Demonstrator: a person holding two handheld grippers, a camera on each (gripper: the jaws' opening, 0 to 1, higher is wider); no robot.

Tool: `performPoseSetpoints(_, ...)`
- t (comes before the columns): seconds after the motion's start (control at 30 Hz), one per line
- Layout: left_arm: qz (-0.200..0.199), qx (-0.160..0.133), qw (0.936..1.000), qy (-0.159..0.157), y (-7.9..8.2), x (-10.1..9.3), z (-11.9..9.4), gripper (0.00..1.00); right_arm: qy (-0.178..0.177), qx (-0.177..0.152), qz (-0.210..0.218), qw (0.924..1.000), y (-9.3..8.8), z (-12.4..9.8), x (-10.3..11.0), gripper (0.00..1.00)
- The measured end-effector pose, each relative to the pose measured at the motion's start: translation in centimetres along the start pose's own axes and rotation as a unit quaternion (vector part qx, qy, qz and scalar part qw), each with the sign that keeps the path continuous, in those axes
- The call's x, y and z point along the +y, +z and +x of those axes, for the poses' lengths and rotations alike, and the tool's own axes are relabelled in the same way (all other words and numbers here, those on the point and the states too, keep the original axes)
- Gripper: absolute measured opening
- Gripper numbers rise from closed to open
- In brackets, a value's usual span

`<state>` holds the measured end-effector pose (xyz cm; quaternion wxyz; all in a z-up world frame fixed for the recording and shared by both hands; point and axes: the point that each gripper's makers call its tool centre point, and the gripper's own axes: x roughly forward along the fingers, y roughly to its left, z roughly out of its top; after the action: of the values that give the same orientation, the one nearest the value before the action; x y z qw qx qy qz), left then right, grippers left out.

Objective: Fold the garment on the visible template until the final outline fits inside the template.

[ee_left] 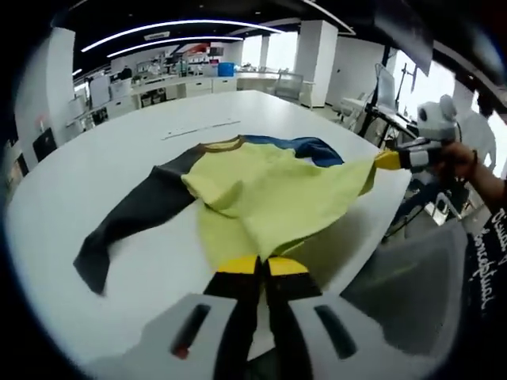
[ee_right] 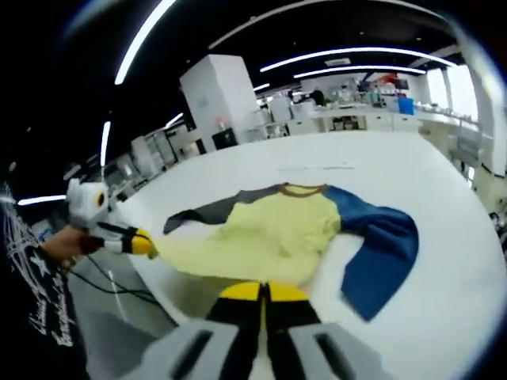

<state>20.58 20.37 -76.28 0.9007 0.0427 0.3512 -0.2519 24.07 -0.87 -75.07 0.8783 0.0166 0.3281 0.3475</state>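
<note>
A long-sleeved shirt (ee_left: 269, 190) lies on the white table (ee_left: 119, 158), with a yellow body, brown collar, dark grey sleeve (ee_left: 135, 214) and blue sleeve (ee_left: 313, 149). My left gripper (ee_left: 261, 265) is shut on the yellow hem at one corner. My right gripper (ee_left: 386, 161), held by a hand, is shut on the other hem corner, and the hem hangs lifted and stretched between them. In the right gripper view the shirt (ee_right: 277, 233) spreads ahead of the right gripper (ee_right: 263, 291). There the blue sleeve (ee_right: 380, 253) lies right, and the left gripper (ee_right: 145, 244) pinches the hem at left.
A thin pale line (ee_left: 202, 129) marks the table beyond the collar. The table's near edge (ee_left: 396, 206) runs just under the lifted hem. Desks, shelves and pillars (ee_right: 222, 95) stand far behind. A person's dark sleeve (ee_left: 487, 237) is at the right.
</note>
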Motion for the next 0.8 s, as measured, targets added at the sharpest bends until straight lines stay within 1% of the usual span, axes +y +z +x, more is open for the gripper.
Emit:
performPoseSetpoints(0.03, 0.002, 0.004, 1.0, -0.001, -0.2, -0.1, 0.0, 0.0, 0.002, 0.013, -0.012, 0.9998, -0.7, 0.2, 0.3, 0.0)
performPoseSetpoints(0.07, 0.015, 0.02, 0.9997, -0.002, -0.9, -0.2, 0.1, 0.0, 0.004, 0.021, -0.021, 0.9995, -1.1, 0.3, 0.5, 0.0)
performPoseSetpoints(0.1, 0.014, 0.023, 0.9996, 0.002, -1.1, -0.1, 0.2, 0.0, 0.007, 0.027, -0.026, 0.9993, -1.6, 0.5, 0.7, 0.0)
performPoseSetpoints(0.17, 0.014, 0.041, 0.9991, -0.003, -2.1, -0.3, 0.5, 0.0, 0.012, 0.033, -0.026, 0.999, -2.3, 0.9, 1.1, 0.0)
performPoseSetpoints(0.2, 0.009, 0.039, 0.9992, 0.0, -2.2, -0.1, 0.7, 0.0, 0.025, 0.032, 0.003, 0.9992, -2.7, 1.2, 1.5, 0.0)
performPoseSetpoints(0.23, 0.009, 0.044, 0.999, -0.003, -2.6, -0.2, 1.0, 0.0, 0.034, 0.029, 0.022, 0.9988, -3.0, 1.5, 1.7, 0.0)
performPoseSetpoints(0.27, 0.006, 0.049, 0.9988, -0.002, -2.9, -0.3, 1.1, 0.0, 0.037, 0.024, 0.026, 0.9987, -3.1, 1.6, 1.8, 0.0)
performPoseSetpoints(0.33, 0.004, 0.061, 0.9981, -0.005, -3.6, -0.3, 1.4, 0.0, 0.033, 0.028, 0.031, 0.9986, -3.5, 1.9, 1.6, 0.0)
performPoseSetpoints(0.4, -0.001, 0.075, 0.9972, -0.004, -4.5, 0.0, 1.6, 0.0, 0.03, 0.036, 0.027, 0.9985, -4.2, 2.2, 1.7, 0.0)
performPoseSetpoints(0.47, -0.003, 0.079, 0.9969, -0.001, -4.9, 0.1, 1.8, 0.0, 0.029, 0.047, 0.022, 0.9982, -4.9, 2.5, 1.9, 0.0)
performPoseSetpoints(0.5, -0.007, 0.089, 0.996, -0.004, -5.7, 0.2, 2.1, 0.0, 0.028, 0.05, 0.022, 0.9981, -5.3, 2.7, 1.7, 0.0)
performPoseSetpoints(0.6, -0.008, 0.092, 0.9957, -0.002, -6.2, 0.3, 2.4, 0.0, 0.023, 0.068, 0.021, 0.9972, -6.7, 3.1, 1.4, 0.0)
performPoseSetpoints(0.7, -0.012, 0.099, 0.995, -0.004, -6.5, 0.3, 2.5, 0.0, 0.02, 0.075, 0.024, 0.9967, -7.3, 3.3, 1.2, 0.0)
performPoseSetpoints(0.73, -0.014, 0.103, 0.9945, -0.005, -7.0, 0.5, 2.8, 0.0, 0.019, 0.077, 0.025, 0.9965, -7.5, 3.4, 1.1, 0.0)
performPoseSetpoints(0.8, -0.016, 0.11, 0.9938, -0.005, -7.4, 0.5, 3.0, 0.0, 0.015, 0.084, 0.021, 0.9961, -7.9, 3.5, 1.0, 0.0)
